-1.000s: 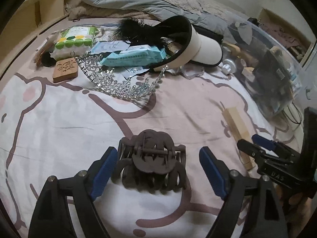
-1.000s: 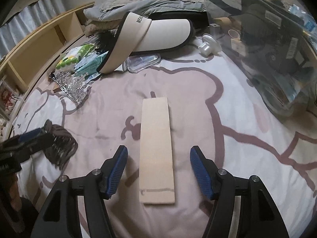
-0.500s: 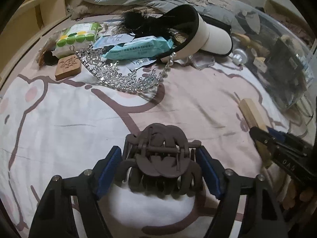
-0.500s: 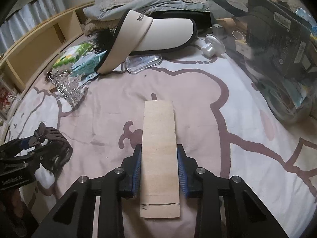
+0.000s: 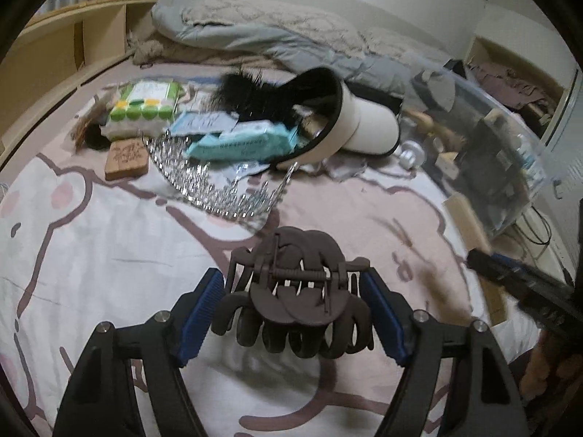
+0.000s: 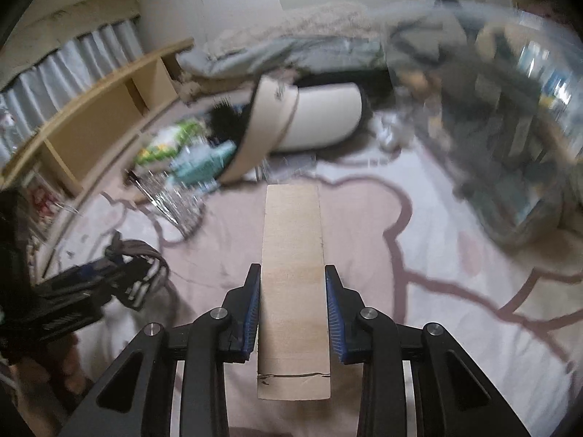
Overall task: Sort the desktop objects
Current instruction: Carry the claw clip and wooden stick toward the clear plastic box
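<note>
Left gripper (image 5: pixel 291 313), its blue pads closed against the two ends of a dark brown claw hair clip (image 5: pixel 291 302), which a second ago lay loose on the sheet between widely spread jaws; the clip now rides slightly tilted between the pads and appears lifted off the pink cartoon-print bedsheet (image 5: pixel 91 255); right gripper (image 6: pixel 293 306), likewise drawn in from a wide stance, its pads pressed on both long edges of a pale wooden block (image 6: pixel 293 273), whose far end points toward the clutter; blur across both views, and the raised horizon compared with the earlier frames, suggest that both tools are rising with their loads; judged from this, the grasp step is complete on both sides and transport is the step in hand; remaining unsorted items lie well apart from both grippers at the far side of the bed: a silver tiara (image 5: pixel 226 189), a teal wipes packet (image 5: pixel 244 142), a green-dotted tissue pack (image 5: pixel 145 105), a small carved wooden tile (image 5: pixel 126 158), a cream sun visor (image 5: pixel 360 127) with black feathery trim behind it; a clear plastic storage bin (image 5: pixel 492 153), already holding assorted objects, stands at the right and is the probable destination; the clip, held only by its ends, could pivot or slip in transit
</note>
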`<action>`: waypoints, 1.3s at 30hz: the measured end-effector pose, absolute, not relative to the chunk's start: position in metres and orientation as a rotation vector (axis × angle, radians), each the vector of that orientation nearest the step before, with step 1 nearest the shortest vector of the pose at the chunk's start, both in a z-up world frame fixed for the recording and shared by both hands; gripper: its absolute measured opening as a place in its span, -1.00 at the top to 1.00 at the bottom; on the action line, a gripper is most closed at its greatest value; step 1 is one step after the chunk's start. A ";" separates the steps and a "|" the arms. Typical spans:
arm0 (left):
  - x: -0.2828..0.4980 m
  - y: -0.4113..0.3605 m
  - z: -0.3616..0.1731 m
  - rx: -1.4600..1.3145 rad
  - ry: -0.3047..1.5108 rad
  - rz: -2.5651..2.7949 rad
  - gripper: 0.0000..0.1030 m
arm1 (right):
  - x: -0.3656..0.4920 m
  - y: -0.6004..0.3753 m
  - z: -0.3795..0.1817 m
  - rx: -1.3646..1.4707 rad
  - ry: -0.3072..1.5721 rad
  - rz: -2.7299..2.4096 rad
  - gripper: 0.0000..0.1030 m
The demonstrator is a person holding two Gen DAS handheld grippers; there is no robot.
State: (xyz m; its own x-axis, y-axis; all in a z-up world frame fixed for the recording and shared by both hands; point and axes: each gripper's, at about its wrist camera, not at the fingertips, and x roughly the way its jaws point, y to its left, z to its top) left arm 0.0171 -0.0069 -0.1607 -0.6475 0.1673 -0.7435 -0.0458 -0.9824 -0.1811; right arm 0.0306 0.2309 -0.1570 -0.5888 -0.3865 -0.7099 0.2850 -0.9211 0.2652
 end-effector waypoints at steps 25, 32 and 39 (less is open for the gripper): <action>0.028 0.000 -0.130 -1.059 -0.254 2.802 -0.49 | -0.035 0.359 0.014 0.907 0.001 -2.735 0.36; 0.026 0.004 -0.131 -1.052 -0.239 2.796 -0.49 | -0.097 0.362 0.027 1.000 0.019 -2.736 0.36; 0.025 0.006 -0.132 -1.050 -0.225 2.802 -0.49 | -0.160 0.346 0.004 1.196 0.015 -2.672 0.36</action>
